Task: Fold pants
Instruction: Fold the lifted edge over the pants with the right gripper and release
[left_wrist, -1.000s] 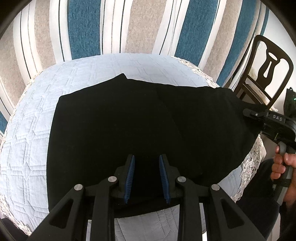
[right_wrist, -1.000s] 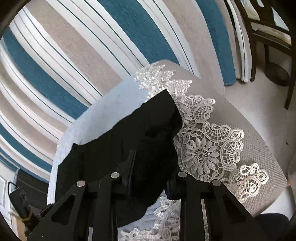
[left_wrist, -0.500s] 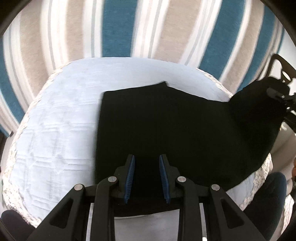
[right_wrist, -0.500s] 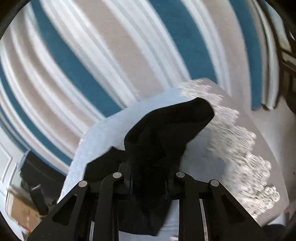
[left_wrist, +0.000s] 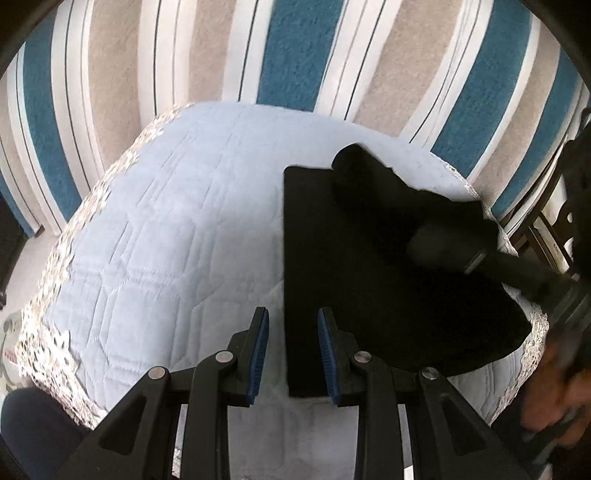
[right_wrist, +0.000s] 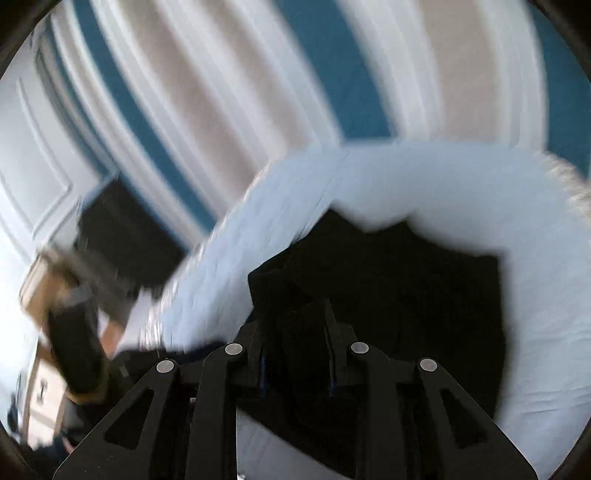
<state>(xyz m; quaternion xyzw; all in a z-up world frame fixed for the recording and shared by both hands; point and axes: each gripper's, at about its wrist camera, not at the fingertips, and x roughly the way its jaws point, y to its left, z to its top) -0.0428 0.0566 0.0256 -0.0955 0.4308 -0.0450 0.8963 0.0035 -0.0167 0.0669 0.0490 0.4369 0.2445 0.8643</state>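
The black pants (left_wrist: 369, 266) lie on the right half of a pale blue quilted cover (left_wrist: 166, 240), with a straight folded left edge. My left gripper (left_wrist: 293, 350) hovers over that edge near the front; its blue pads stand apart with nothing between them. My right gripper (right_wrist: 295, 354) is shut on a fold of the black pants (right_wrist: 406, 295) and holds it over the lower layer. The right gripper also shows in the left wrist view (left_wrist: 517, 269), above the pants. The right wrist view is blurred.
The quilted cover has a lace border (left_wrist: 55, 332) along its edges. A blue, beige and white striped carpet (left_wrist: 295, 55) lies beyond. A dark chair (left_wrist: 569, 206) stands at the far right. White panelled furniture (right_wrist: 33, 147) and a cardboard box (right_wrist: 44, 291) are at the left.
My right gripper has carried the pants' right end up and leftward over the rest. My left gripper has shifted left to the pants' left edge. Bare quilt now shows on the left.
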